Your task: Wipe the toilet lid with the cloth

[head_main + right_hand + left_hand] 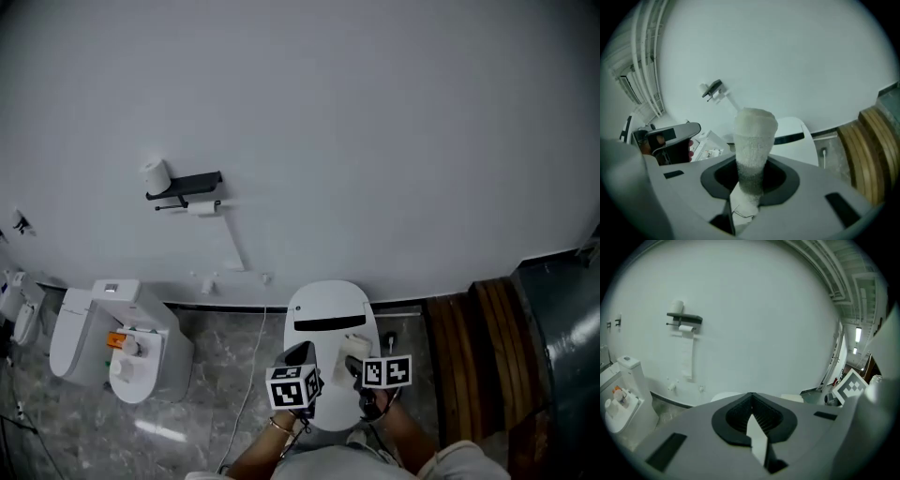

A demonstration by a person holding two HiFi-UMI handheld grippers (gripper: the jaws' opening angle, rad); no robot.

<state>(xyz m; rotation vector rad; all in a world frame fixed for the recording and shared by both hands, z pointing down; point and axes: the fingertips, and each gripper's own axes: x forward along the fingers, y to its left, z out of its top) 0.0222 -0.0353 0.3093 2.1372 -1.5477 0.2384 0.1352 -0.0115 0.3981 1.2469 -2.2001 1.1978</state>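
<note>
White wall point(375, 112) meets grey marble floor point(211, 339) beside wooden slats point(469, 356).

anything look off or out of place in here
The toilet paper hangs in a long loose strip from its holder, trailing far down instead of being rolled up. Nothing else looks spilled or damaged.

Three cameras, all facing the wall behind the toilet point(328, 314)

The head view looks steeply down from high in front of the toilet and takes in a wide sweep of wall and floor. The left tool point(751, 399) view looks along its jaws from close before the toilet, almost level at the wall. The right tool point(751, 164) view, rolled sideways, looks down closer over the toilet. All three share the toilet and the wall shelf point(185, 184) up-left of it.
</note>
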